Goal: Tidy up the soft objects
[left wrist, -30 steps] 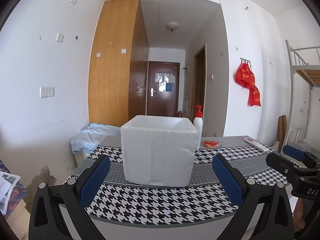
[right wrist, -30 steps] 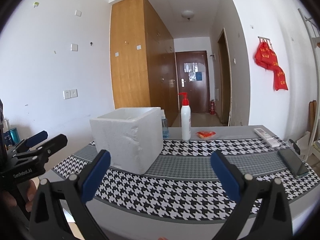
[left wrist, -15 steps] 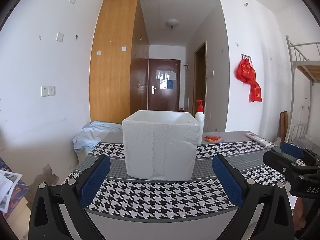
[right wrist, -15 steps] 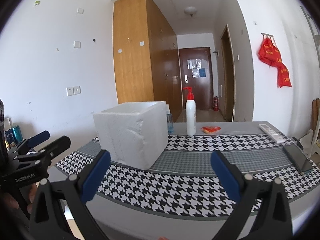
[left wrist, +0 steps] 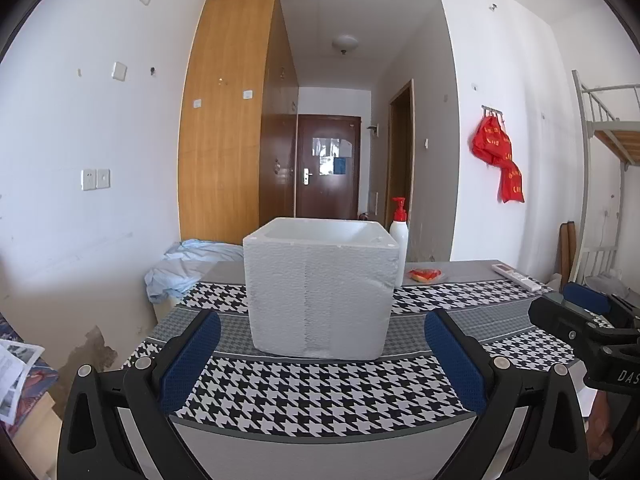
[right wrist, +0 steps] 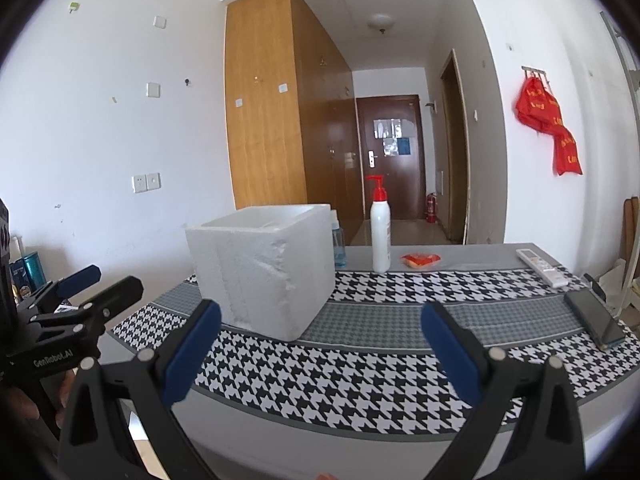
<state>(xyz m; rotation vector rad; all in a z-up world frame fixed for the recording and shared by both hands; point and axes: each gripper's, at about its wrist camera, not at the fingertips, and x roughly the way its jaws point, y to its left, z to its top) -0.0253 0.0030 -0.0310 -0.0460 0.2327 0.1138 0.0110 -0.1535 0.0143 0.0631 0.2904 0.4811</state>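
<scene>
A white foam box (left wrist: 320, 292) (right wrist: 264, 268) stands open-topped on the houndstooth tablecloth (left wrist: 320, 388) (right wrist: 380, 376); its inside is hidden. A small red soft object (left wrist: 426, 275) (right wrist: 421, 260) lies at the far side of the table. My left gripper (left wrist: 320, 356) hangs open in front of the table's near edge, facing the box, nothing between its fingers. My right gripper (right wrist: 320, 352) is open too, to the right of the box, and shows from the side at the left wrist view's right edge (left wrist: 576, 312).
A white pump bottle (left wrist: 399, 240) (right wrist: 380, 236) and a blue bottle (right wrist: 339, 244) stand behind the box. A remote (right wrist: 542, 266) and a dark phone (right wrist: 596, 320) lie on the table's right. Light blue cloth (left wrist: 188, 268) is heaped left of the table. Bunk bed frame (left wrist: 604, 128) at right.
Both cameras have dropped and tilted slightly, so the box and table sit a little differently in view. Both grippers stay open and hold nothing.
</scene>
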